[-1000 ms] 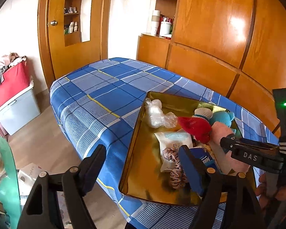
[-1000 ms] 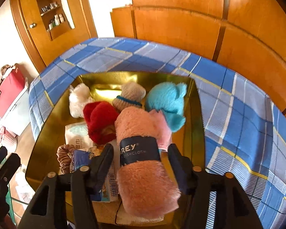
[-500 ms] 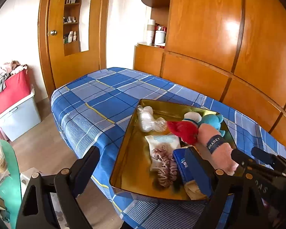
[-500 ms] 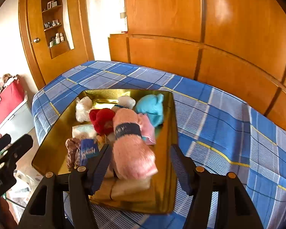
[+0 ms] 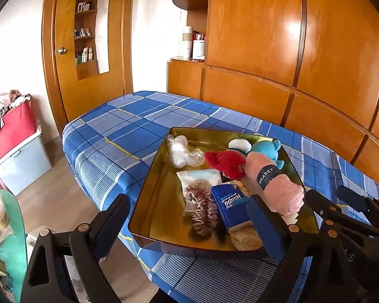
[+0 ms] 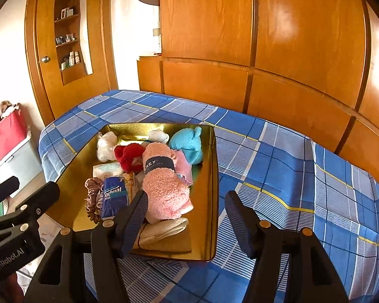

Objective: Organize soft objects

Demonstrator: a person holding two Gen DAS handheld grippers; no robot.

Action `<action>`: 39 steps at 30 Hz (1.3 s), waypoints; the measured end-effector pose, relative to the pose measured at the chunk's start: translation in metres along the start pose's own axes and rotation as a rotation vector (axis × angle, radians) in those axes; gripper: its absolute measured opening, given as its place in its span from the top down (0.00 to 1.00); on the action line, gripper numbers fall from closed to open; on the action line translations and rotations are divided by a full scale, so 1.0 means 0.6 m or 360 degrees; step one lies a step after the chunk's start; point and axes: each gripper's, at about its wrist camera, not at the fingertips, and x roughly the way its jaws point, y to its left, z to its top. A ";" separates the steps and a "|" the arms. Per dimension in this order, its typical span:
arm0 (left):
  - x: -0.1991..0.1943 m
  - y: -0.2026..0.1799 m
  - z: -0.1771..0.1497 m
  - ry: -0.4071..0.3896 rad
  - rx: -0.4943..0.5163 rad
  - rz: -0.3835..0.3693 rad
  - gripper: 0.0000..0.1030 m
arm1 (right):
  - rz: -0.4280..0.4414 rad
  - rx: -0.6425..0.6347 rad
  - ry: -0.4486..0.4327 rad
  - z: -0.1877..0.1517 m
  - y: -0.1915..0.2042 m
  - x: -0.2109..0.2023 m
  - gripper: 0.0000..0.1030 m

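Both grippers hang back off the tray's [image 6: 209,202] near edge, left gripper [image 5: 189,217] opening wider on nothing, right gripper [image 6: 185,212] parted and empty, the pink towel [image 6: 164,189] lying in the tray just beyond its left finger.

A bed [image 5: 128,136] with a blue checked cover [image 6: 278,166] carries the things. One gold tray [image 5: 149,202] lies right on the cover, near the bed's close end. Seen from the left tool [image 5: 189,217], the tray sits just ahead, a bit to its right side. Seen from the right tool [image 6: 187,212], the tray [image 6: 209,202] sits ahead and to its left. Bare cover spreads past the tray and off to the right.
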 end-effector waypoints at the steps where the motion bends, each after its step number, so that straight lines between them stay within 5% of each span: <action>1: -0.001 -0.001 0.000 -0.0002 0.0003 0.0000 0.09 | 0.0001 0.0003 -0.0003 0.000 -0.001 0.000 0.38; 39: 0.003 0.000 -0.006 0.0016 0.0008 0.0009 0.08 | 0.0009 0.0031 -0.0020 -0.003 -0.002 -0.010 0.38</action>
